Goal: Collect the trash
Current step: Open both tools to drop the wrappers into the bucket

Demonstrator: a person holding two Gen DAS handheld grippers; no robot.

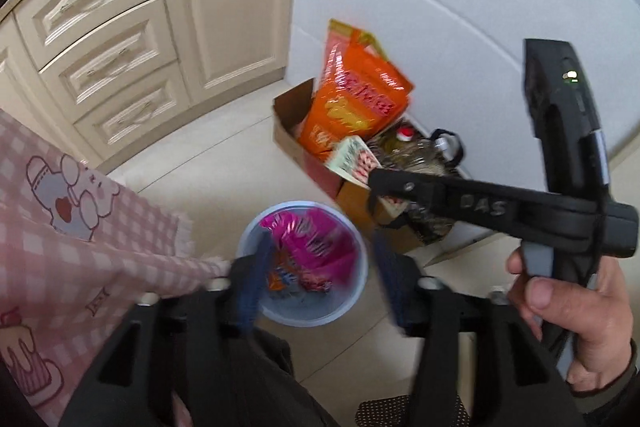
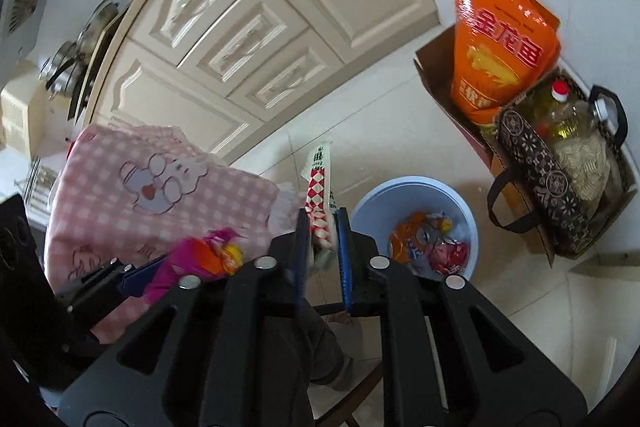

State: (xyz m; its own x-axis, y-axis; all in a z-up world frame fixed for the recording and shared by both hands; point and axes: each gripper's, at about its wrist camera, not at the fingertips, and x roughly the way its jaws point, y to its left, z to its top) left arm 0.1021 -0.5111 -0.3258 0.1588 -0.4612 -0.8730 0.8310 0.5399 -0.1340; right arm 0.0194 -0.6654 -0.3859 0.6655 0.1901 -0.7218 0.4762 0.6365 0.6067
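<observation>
A light blue bin (image 1: 352, 301) stands on the tiled floor with several wrappers inside; it also shows in the right wrist view (image 2: 374, 203). My left gripper (image 1: 320, 281) hangs open above the bin, with a magenta wrapper (image 1: 316, 241) between and just below its fingers, apparently loose over the bin. In the right wrist view the same wrapper (image 2: 192, 263) sits at the left gripper's tip (image 2: 132, 277). My right gripper (image 2: 324, 251) is shut on a red-and-white checkered wrapper (image 2: 318, 195), held left of the bin; in the left wrist view that wrapper (image 1: 356, 159) is at the right gripper's tip (image 1: 380, 185).
A table with a pink checked cloth (image 1: 60, 227) is at the left. Cream cabinets (image 1: 180, 11) stand behind. A cardboard box (image 1: 296, 131) with an orange bag (image 1: 356, 99), an oil bottle (image 2: 568, 119) and a patterned tote (image 2: 548, 179) stands by the white wall.
</observation>
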